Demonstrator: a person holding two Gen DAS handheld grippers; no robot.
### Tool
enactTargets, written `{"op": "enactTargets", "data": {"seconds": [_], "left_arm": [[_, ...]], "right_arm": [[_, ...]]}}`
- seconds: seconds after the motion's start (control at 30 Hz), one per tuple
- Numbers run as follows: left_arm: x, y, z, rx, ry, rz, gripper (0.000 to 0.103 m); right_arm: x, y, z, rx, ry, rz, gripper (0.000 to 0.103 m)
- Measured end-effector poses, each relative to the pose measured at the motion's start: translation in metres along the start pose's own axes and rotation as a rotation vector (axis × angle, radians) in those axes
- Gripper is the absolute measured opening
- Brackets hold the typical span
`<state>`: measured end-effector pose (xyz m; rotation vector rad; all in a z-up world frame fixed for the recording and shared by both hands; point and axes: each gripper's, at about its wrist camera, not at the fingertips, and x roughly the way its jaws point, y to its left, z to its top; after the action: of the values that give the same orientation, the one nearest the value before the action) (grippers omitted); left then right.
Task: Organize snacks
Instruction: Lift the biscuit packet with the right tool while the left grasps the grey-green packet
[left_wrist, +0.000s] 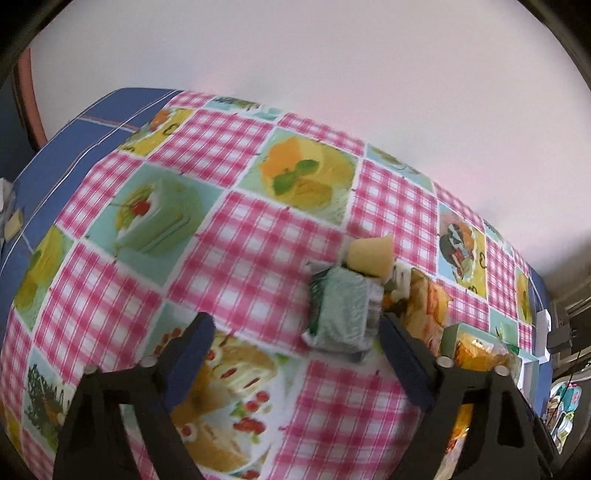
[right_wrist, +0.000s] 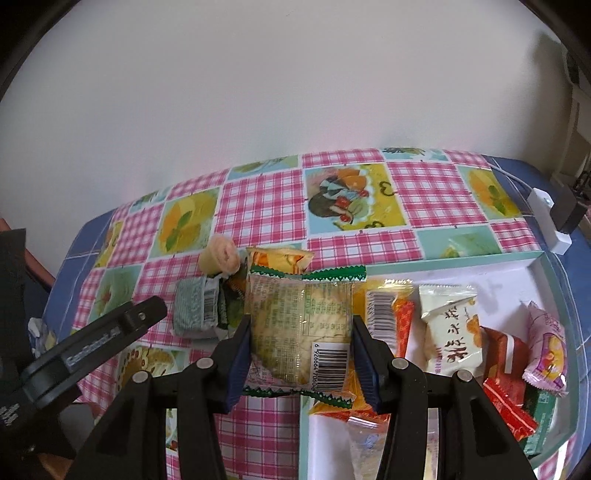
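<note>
Clear-wrapped snack (right_wrist: 300, 325) clamped in down-tilted right tongs (right_wrist: 301, 339).

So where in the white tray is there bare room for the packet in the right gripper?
Bare white floor runs along the shallow white tray's far rim, beyond the cream packet. The near right corner is crowded with red wrappers and a pink packet.

One white tray (right_wrist: 537, 264), about eight wrapped snack packets (right_wrist: 452, 326), one pale cone-shaped snack (right_wrist: 218, 256), one checked tablecloth (right_wrist: 266, 206).

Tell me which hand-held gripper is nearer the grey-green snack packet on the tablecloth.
Left. The left hand-held gripper hovers open just above the grey-green snack packet; the right hand-held gripper sits further right, clamping a clear biscuit packet.
</note>
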<state>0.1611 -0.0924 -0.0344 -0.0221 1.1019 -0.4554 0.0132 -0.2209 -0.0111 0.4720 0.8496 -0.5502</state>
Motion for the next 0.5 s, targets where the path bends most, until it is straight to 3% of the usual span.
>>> {"op": "enactTargets", "data": {"seconds": [0.17, 0.27, 0.37, 0.43, 0.47, 0.5], "left_arm": [[0.007, -0.018, 0.002, 0.051, -0.020, -0.016, 0.083], [0.020, -0.028, 0.001, 0.085, -0.006, -0.011, 0.074], [0.036, -0.034, -0.004, 0.107, 0.016, 0.001, 0.072], [0.043, -0.036, -0.006, 0.116, 0.027, 0.010, 0.062], [0.046, -0.036, -0.007, 0.118, 0.036, 0.014, 0.051], [0.047, -0.036, -0.008, 0.117, 0.034, 0.012, 0.051]], "right_arm": [[0.001, -0.009, 0.006, 0.020, -0.010, 0.006, 0.053], [0.004, -0.014, 0.009, 0.033, -0.011, 0.008, 0.053], [0.007, -0.019, 0.010, 0.045, -0.010, 0.010, 0.053], [0.009, -0.022, 0.011, 0.054, -0.008, 0.010, 0.053], [0.009, -0.024, 0.011, 0.057, -0.008, 0.010, 0.053], [0.009, -0.025, 0.011, 0.059, -0.007, 0.010, 0.053]]}}
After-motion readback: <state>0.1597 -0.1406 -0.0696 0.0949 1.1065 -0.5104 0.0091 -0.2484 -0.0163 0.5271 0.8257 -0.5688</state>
